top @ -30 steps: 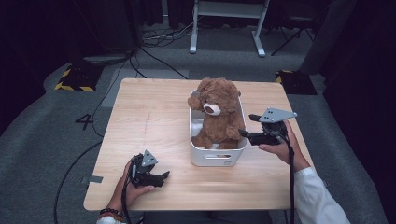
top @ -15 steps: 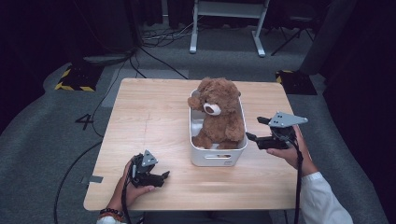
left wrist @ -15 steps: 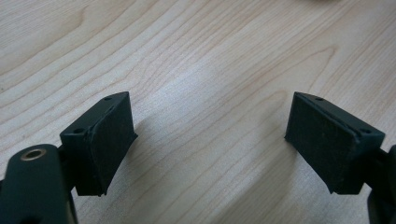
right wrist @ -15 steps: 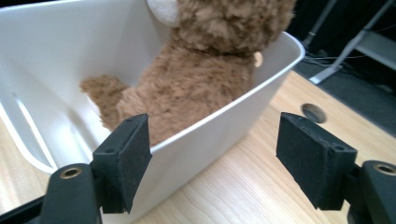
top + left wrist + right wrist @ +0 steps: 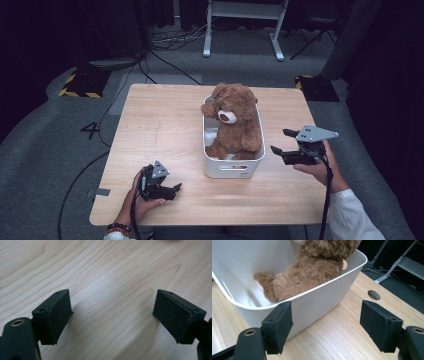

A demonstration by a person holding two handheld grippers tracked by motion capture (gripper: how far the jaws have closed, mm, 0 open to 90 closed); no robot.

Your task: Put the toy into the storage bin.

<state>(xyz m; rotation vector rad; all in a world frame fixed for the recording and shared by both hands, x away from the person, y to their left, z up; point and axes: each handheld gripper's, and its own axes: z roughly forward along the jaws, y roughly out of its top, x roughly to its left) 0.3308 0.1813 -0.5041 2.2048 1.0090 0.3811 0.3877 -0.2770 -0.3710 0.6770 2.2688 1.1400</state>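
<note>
So the right gripper has backed away from the bear over the last second. A second ago its jaws were right up at the bear's side over the bin wall; now it hovers off to the right of the bin, clear of the rim, above bare table. Its jaws stand wide apart with nothing between them. In the right gripper view you look past the two pads at the bin's white wall and the bear's fuzzy back and leg inside, and there's a plain gap between the pads and the plastic.

The bear hasn't budged in that time. It sits upright in the bin, head sticking out above the rim, in the middle of the table.

The left gripper is parked near the front left edge, same spot as before, jaws apart and empty, pointing at plain wood in its own view.

My read: the bear is in and has been let go, so the drop-off part looks done. The right hand pulling out sideways suggests it's just clearing off. Only worry would be the bear tipping over, but it looks settled.
</note>
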